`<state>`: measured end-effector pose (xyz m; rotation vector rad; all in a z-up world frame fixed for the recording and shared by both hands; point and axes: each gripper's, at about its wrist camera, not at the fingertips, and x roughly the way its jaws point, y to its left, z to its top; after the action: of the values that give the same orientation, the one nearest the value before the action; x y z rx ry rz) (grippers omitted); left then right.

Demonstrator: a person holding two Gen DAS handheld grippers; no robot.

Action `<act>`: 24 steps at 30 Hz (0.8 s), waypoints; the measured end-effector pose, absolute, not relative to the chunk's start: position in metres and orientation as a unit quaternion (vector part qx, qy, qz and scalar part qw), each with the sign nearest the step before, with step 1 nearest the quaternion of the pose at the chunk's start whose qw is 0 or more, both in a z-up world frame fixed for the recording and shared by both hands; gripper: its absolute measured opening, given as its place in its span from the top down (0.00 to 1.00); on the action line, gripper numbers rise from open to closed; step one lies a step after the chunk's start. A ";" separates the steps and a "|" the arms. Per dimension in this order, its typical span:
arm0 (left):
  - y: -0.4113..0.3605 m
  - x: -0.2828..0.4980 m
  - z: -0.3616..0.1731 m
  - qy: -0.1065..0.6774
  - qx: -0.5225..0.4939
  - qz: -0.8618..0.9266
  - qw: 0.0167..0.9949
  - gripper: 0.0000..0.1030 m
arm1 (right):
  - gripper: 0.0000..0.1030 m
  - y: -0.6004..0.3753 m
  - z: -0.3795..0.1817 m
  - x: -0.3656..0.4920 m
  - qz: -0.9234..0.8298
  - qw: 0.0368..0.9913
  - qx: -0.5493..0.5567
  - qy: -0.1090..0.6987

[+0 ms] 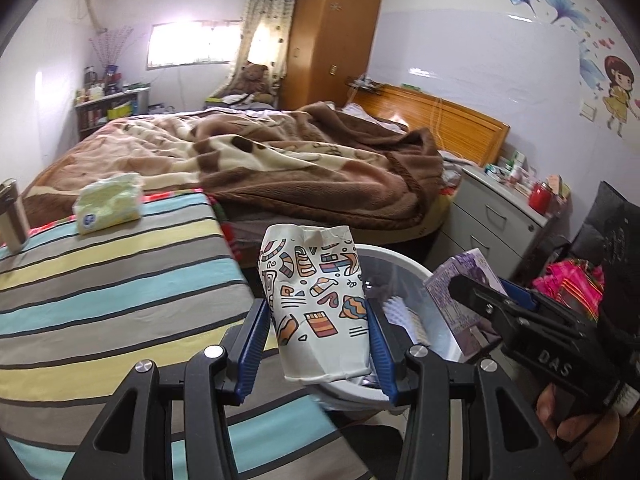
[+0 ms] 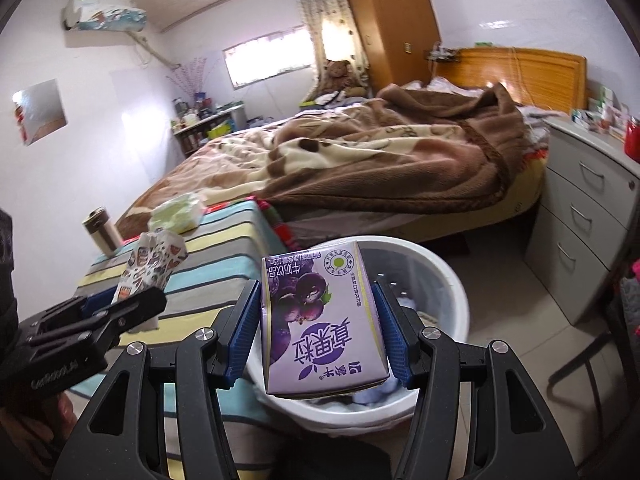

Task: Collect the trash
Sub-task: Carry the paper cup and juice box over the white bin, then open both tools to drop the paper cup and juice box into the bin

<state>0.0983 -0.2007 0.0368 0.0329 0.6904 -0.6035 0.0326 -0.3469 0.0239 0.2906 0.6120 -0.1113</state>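
My left gripper (image 1: 316, 312) is shut on a crumpled white paper cup (image 1: 316, 300) with coloured doodles, held over the near rim of a grey-white trash bin (image 1: 404, 264). My right gripper (image 2: 316, 316) is shut on a purple milk drink carton (image 2: 320, 320), held above the same bin (image 2: 452, 280). The carton shows in the left wrist view (image 1: 460, 280) at the right, over the bin. The cup shows in the right wrist view (image 2: 152, 264) at the left. Some trash lies inside the bin.
A table with a striped cloth (image 1: 100, 288) stands left of the bin, with a green tissue pack (image 1: 108, 204) and a metal flask (image 1: 12, 216) on it. A bed with a brown blanket (image 1: 280, 160) lies behind. A grey drawer unit (image 2: 588, 208) stands at the right.
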 end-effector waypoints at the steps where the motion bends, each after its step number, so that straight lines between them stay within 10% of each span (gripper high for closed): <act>1: -0.207 0.100 0.035 0.336 0.018 -0.296 0.894 0.53 | 0.44 -0.352 0.021 0.034 -0.059 0.940 0.145 0.304; 24: -0.276 0.127 -0.019 0.392 0.047 -0.336 0.855 0.51 | 0.44 -0.394 -0.018 0.066 -0.076 0.909 0.175 0.370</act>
<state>0.1266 -0.2756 -0.0192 0.0998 0.8253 -0.7064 0.0657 -0.3936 -0.0177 0.3619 0.7636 -0.1558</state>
